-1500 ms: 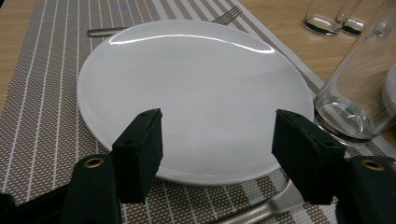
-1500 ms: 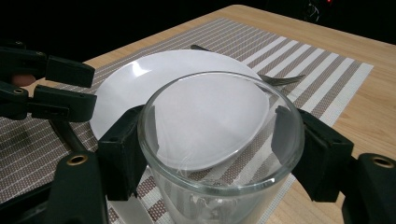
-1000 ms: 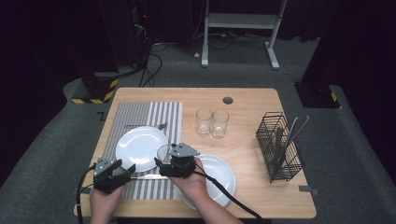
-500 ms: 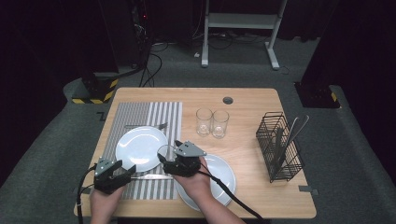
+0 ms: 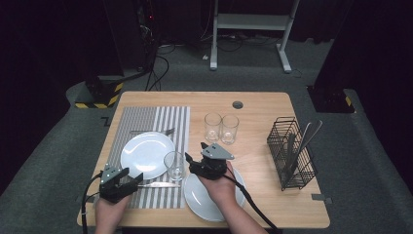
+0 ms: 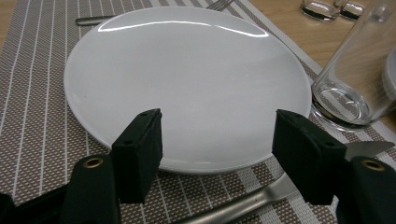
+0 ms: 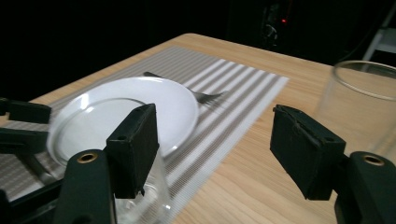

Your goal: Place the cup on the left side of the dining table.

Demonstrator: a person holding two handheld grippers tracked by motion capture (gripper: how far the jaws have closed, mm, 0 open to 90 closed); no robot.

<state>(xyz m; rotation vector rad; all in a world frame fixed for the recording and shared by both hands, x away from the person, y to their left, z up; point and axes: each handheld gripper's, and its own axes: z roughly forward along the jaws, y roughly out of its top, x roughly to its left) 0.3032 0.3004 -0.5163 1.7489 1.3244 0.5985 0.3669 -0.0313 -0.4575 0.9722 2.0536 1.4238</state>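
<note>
On the striped mat (image 5: 146,122) sits a white plate (image 5: 147,155), and a clear glass (image 5: 174,165) stands just beside its right edge, at the edge of the mat. The right gripper (image 5: 192,163) is right next to this glass. In the right gripper view its two black jaws are spread wide with nothing squeezed between them. The rim of the glass (image 7: 116,140) shows blurry and very close by the left jaw, so I cannot tell if the jaw touches it. Past the jaws you can see the plate (image 7: 140,107), a fork (image 7: 205,95) behind it, and another glass (image 7: 359,102) near the right side.

The left gripper (image 5: 131,179) hangs low over the front of the mat. Its jaws are wide apart too and hold nothing. In the left gripper view the plate (image 6: 187,84) lies just ahead of the jaws, the glass (image 6: 355,84) stands to the right, and a knife (image 6: 261,196) lies flat on the mat under the jaws.

A second white plate (image 5: 204,202) rests on the bare wood table (image 5: 263,102) under the right hand. Two more glasses (image 5: 221,127) stand side by side farther back. A black wire basket (image 5: 291,153) with cutlery in it stands at the right side of the table
</note>
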